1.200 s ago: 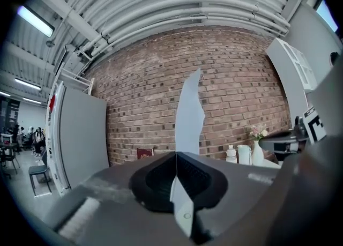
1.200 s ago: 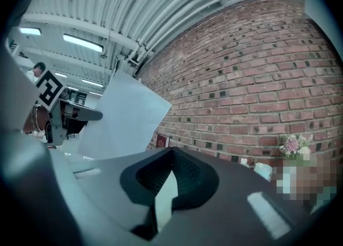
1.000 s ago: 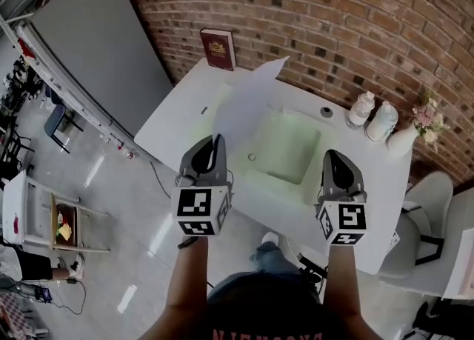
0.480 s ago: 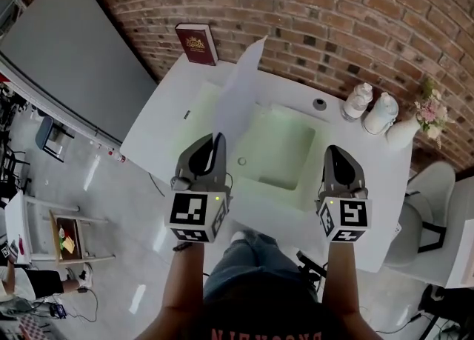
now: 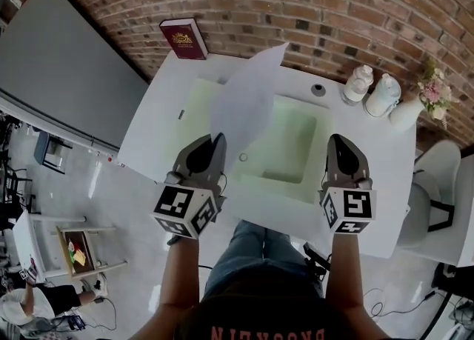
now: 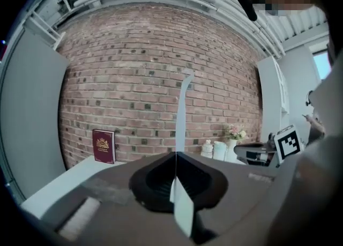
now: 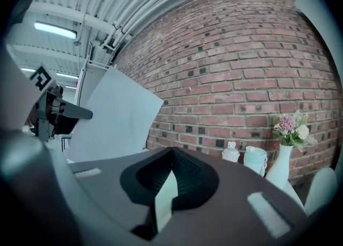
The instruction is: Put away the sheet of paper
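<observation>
Red-brown brickwork (image 5: 333, 5) is seen behind a white table (image 5: 370, 175), on which a pale green mat (image 5: 285, 146) is laid. A dark red book (image 5: 183, 38) is stood against the wall at the far left corner. Two small white bottles (image 5: 359, 83) and a vase of flowers (image 5: 411, 112) are set at the far right.

The sheet of paper (image 5: 241, 101) is held clear of the table, above the mat's left part. It is clamped at its near edge by the left gripper (image 5: 217, 138), whose jaws are closed flat on it. From there the sheet's long axis runs up and away toward the wall, leaning slightly to the right. In the left gripper view it is met edge-on as a thin upright strip (image 6: 181, 116).

The right gripper (image 5: 338, 142) is held well apart to the right, its jaws drawn together with nothing between them. Its view shows the broad face of the sheet (image 7: 115, 116) off to its left.

The carrying is judged to fall to the left gripper alone. No folder or tray for the sheet can be made out, so its destination cannot be told.
</observation>
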A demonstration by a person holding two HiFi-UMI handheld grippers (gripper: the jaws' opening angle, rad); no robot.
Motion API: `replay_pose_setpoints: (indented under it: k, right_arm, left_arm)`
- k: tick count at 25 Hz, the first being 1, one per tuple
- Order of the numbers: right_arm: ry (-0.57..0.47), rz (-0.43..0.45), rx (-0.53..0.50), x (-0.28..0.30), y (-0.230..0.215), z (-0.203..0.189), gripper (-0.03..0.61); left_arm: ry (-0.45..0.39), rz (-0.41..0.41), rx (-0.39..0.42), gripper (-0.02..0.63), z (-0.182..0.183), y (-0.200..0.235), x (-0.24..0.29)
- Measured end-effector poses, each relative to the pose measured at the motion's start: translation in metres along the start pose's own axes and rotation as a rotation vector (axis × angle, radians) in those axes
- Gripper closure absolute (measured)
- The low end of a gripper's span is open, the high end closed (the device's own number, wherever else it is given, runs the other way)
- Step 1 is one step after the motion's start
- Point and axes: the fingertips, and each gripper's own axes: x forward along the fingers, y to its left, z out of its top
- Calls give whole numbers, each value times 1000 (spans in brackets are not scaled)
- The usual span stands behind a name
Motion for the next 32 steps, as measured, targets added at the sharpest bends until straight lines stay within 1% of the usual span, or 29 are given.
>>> replay_pose_setpoints:
  k: [3, 7, 11, 16, 19, 22, 28, 32]
  right_arm:
    - [13, -19, 2, 0, 4, -4, 577]
    - [30, -44, -2, -1, 9, -9, 578]
    - [50, -71, -12, -2, 12, -14, 577]
    - [80, -107, -10, -4, 14, -26, 578]
    - [103, -121, -9, -6, 17, -34, 577]
    - [124, -134, -7, -8, 20, -41, 577]
    - [139, -163, -10, -11, 25, -47, 577]
    - [143, -173, -16, -13, 30, -46, 577]
  left_arm:
    - [22, -56, -29, 618, -13, 5, 10]
    - [77, -126, -51, 618, -34, 11, 24]
    - [128, -167, -74, 618, -55, 18, 38]
    - [214, -197, -106, 618, -85, 24, 48]
    - [266, -215, -154, 618, -105, 29, 49]
    - [316, -210, -191, 618, -123, 40, 50]
    - [435, -214, -207, 618, -150, 58, 57]
    - [502, -210, -194, 618, -159, 67, 62]
